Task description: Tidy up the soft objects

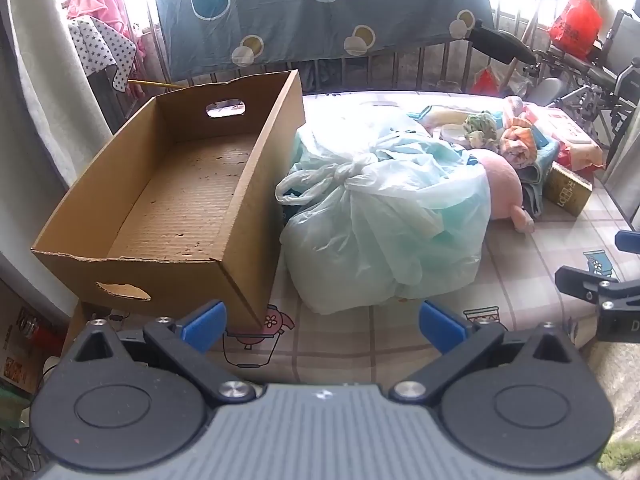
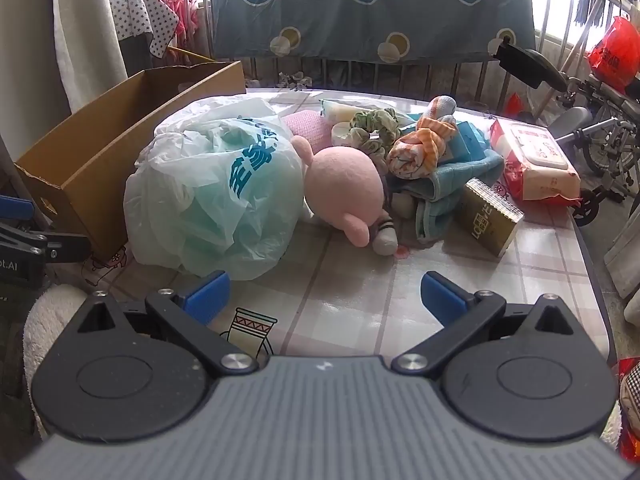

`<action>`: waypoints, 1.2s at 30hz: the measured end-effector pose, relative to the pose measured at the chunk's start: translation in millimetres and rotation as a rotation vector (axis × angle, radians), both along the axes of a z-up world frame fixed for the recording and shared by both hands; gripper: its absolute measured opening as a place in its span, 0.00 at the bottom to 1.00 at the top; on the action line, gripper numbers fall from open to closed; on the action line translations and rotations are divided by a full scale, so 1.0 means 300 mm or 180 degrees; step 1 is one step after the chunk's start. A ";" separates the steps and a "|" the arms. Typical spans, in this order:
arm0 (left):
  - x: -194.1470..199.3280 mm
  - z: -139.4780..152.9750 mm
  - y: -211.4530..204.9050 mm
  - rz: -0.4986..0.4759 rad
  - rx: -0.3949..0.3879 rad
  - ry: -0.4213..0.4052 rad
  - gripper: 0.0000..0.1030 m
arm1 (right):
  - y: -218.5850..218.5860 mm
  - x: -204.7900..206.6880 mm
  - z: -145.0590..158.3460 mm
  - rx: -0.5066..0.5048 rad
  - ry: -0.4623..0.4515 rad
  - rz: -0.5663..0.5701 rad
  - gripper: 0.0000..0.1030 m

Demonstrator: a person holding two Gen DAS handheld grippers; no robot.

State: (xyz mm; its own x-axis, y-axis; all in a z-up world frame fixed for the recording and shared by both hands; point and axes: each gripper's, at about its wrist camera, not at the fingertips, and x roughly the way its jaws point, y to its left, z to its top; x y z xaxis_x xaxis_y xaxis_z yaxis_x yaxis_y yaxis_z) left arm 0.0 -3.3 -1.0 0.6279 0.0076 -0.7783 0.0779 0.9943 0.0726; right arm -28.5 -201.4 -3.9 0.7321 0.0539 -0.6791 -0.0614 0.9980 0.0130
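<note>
An empty cardboard box (image 1: 180,196) sits on the left of the table, also seen as the cardboard box (image 2: 116,136). Beside it lies a tied pale green plastic bag (image 1: 384,220), the same plastic bag (image 2: 216,196). A pink plush toy (image 2: 344,192) leans against the bag; behind it are a green scrunchie (image 2: 372,128), an orange striped cloth (image 2: 424,144) and a blue towel (image 2: 452,184). My left gripper (image 1: 322,326) hangs open over the table edge, in front of box and bag. My right gripper (image 2: 324,298) is open too, empty, short of the bag and plush.
A gold carton (image 2: 492,216) and a pack of wet wipes (image 2: 536,160) lie at the right. The table (image 2: 360,280) has a checked plastic cover. Behind it runs a railing with a dotted grey sheet (image 2: 372,8). A wheelchair (image 2: 592,136) stands at the right.
</note>
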 end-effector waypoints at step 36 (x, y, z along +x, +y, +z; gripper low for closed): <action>-0.005 0.016 0.012 0.0033 0.0003 -0.0060 1.00 | 0.007 -0.002 0.009 -0.0036 -0.0024 0.0086 0.99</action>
State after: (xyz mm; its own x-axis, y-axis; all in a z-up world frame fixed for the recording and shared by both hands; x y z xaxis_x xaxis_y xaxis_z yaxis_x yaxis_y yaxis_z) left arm -1.5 0.3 3.8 0.6423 0.0149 -0.7663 0.0661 0.9950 0.0748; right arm -29.2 -199.2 -1.2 0.7355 0.0659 -0.6743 -0.0883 0.9961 0.0010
